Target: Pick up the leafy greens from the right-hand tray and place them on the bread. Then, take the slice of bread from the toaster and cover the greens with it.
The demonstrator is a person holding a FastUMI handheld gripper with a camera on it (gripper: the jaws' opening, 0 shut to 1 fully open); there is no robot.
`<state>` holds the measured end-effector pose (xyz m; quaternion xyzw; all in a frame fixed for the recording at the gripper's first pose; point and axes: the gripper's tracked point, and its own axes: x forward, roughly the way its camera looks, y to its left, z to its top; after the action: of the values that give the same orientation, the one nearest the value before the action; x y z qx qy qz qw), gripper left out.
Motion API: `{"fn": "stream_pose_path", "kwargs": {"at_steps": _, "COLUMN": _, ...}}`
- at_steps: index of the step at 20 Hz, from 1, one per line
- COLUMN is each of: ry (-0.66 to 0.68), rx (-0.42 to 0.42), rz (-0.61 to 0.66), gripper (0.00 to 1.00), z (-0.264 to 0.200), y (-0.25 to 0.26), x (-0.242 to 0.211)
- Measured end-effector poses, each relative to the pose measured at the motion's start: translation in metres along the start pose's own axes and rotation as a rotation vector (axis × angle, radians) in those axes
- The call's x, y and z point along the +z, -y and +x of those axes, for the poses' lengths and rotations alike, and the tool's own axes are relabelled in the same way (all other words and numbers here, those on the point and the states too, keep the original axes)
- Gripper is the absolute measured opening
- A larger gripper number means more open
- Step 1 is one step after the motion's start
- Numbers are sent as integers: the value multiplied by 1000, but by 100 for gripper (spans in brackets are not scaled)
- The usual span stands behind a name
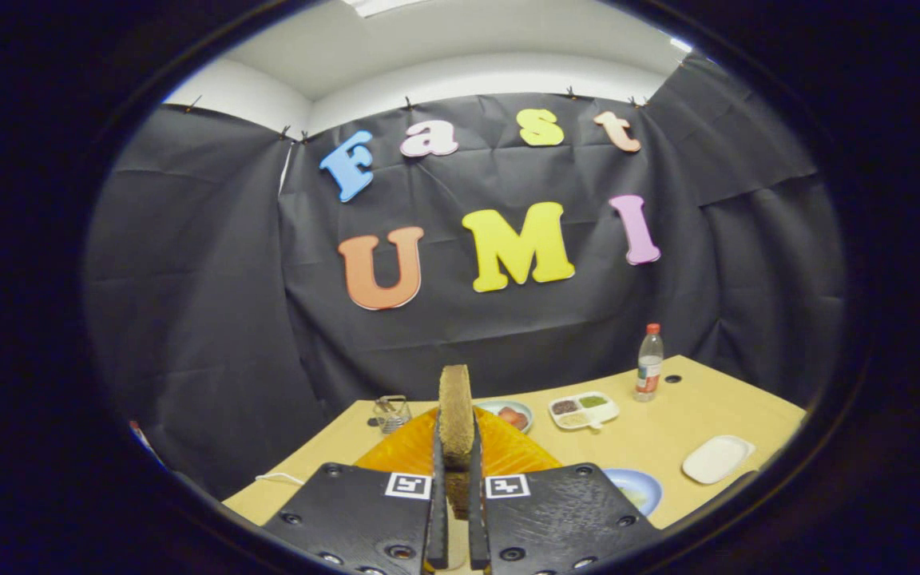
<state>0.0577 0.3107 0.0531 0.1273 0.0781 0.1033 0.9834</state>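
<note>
Bread slice [455,415], upright, clamped between tool [455,511] fingers

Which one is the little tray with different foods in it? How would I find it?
Start at the tan table and find the clear bottle with a red cap near the black cloth wall. Just beside it, nearer the bread slice that the gripper pinches upright, lies the white divided tray. Unlike the plain white tray closer in, it has compartments holding green and dark fillings.
</note>
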Motion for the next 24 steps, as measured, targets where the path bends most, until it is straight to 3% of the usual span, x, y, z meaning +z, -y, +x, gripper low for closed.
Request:
{"fn": "stream_pose_path", "kwargs": {"at_steps": 9, "ry": -11, "rx": -87, "rz": 119, "gripper": 10, "z": 2, "y": 97, "x": -49}}
{"fn": "stream_pose_path", "kwargs": {"at_steps": 19, "ry": -94, "rx": -94, "rz": 233, "gripper": 10, "z": 33, "y": 109, "x": -139}}
{"fn": "stream_pose_path", "kwargs": {"at_steps": 24, "ry": -129, "rx": -109, "rz": 297, "gripper": 10, "z": 36, "y": 124, "x": -161}}
